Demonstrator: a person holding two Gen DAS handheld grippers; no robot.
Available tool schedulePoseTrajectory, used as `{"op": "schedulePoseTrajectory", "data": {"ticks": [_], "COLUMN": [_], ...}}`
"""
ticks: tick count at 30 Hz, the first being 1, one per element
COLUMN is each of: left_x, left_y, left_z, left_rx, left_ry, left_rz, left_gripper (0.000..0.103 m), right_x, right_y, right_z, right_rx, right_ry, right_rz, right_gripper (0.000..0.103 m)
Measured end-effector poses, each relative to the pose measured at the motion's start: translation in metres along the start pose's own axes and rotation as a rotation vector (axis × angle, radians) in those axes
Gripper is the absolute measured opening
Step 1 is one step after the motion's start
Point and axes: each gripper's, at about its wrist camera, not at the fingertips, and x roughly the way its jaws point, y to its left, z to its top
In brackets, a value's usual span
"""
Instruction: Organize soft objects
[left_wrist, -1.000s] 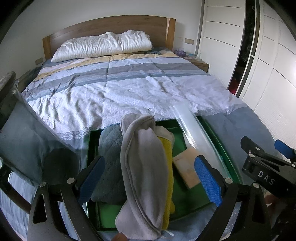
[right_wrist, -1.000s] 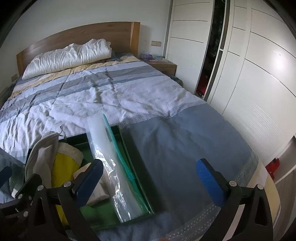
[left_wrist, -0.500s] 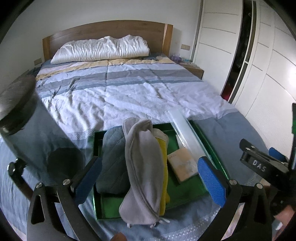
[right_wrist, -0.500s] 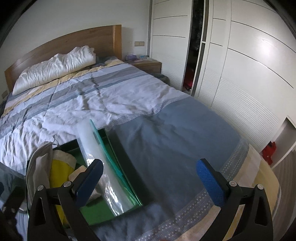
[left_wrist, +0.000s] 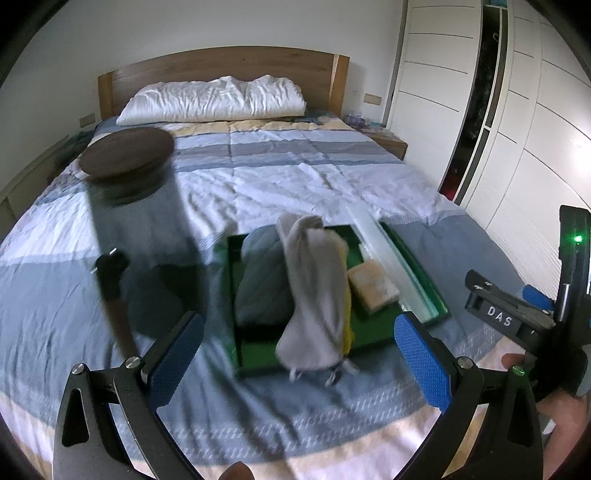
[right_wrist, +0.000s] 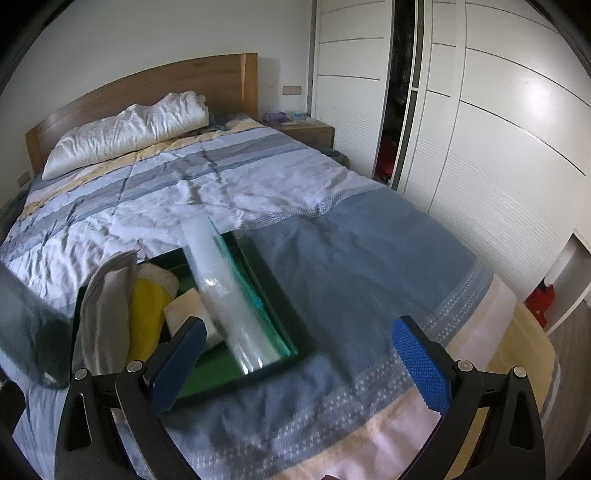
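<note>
1. Grey cloth (left_wrist: 314, 291) overhangs the green tray's (left_wrist: 232, 295) near rim, frame centre; it could slide onto the bed (left_wrist: 295, 177).
2. Left gripper (left_wrist: 295, 354) and right gripper (right_wrist: 295, 358) gape empty; a careless reach might nudge the tray.

The bed (left_wrist: 288, 173) is covered by a striped quilt, with a white pillow (left_wrist: 214, 98) laid against the wooden headboard. A green tray (left_wrist: 421, 273) is set on the blue band near the foot end.
</note>
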Motion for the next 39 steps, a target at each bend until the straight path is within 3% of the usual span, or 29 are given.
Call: {"op": "schedulePoseTrajectory", "data": {"ticks": [15,26,39], "left_x": [-0.076,-0.152,-0.224], "left_y": [0.052,0.113,0.158], "left_z": [-0.058,-0.104,-0.141], "left_rx": [0.041,-0.027,-0.076], "left_ry": [-0.006,-0.008,-0.088], "left_rz": [0.097,0.131,0.208], "left_gripper": [0.101,0.101,0.101], "right_x": [-0.109,-0.212,-0.323], "right_y": [0.023,0.069,0.107], "right_z": [-0.074,-0.121,-0.174], "right_rx": [-0.098,-0.199,-0.306], "right_ry": [-0.025,-0.073,-0.164], "right_rz": [0.065,0.18,0.24], "right_gripper": [0.103,0.103,0.103]}}
